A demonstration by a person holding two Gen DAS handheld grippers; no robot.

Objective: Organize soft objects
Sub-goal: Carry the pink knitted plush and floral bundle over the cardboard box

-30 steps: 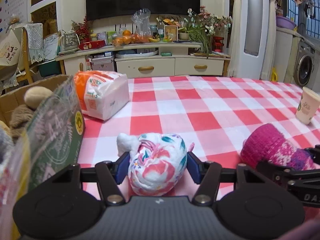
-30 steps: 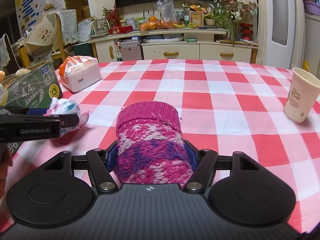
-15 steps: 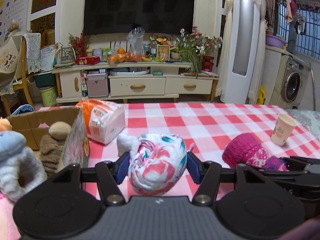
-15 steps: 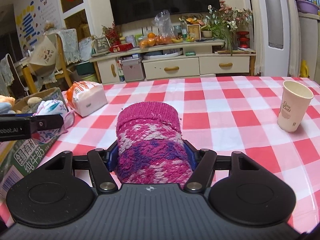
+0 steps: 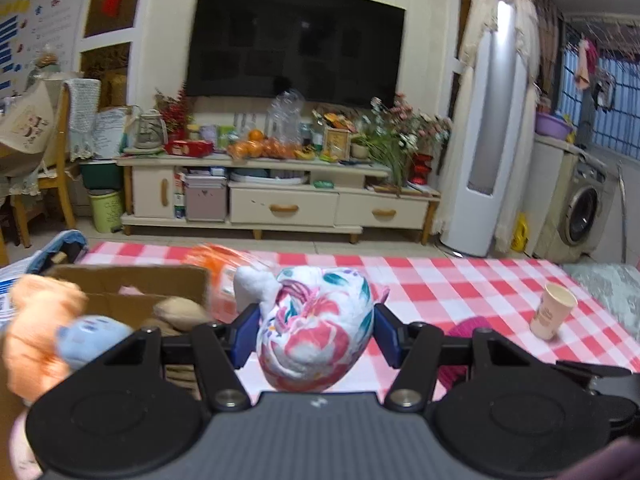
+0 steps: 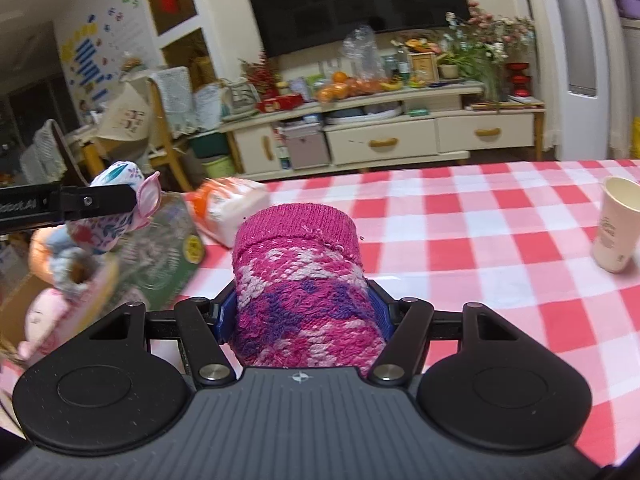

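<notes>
My left gripper [image 5: 315, 334] is shut on a white floral stuffed toy [image 5: 316, 332], held in the air above the checked table. To its left stands an open cardboard box [image 5: 120, 284] holding several plush toys: an orange one [image 5: 36, 332], a light blue one [image 5: 92, 336] and a brown one [image 5: 176, 310]. My right gripper [image 6: 300, 312] is shut on a rolled pink and purple knitted sock [image 6: 300, 280], also lifted off the table. In the right wrist view the left gripper and floral toy [image 6: 116, 200] hang over the box [image 6: 160, 248] at far left.
A red and white checked tablecloth [image 6: 460, 240] covers the table. An orange and white tissue pack [image 6: 224, 206] lies beside the box. A paper cup [image 6: 614, 228] stands at the right. Beyond the table are a TV cabinet, chairs and a washing machine.
Both grippers have risen with their loads. The left one has swung left towards the box, whose inside and plush toys now show; the sock is off the table.
</notes>
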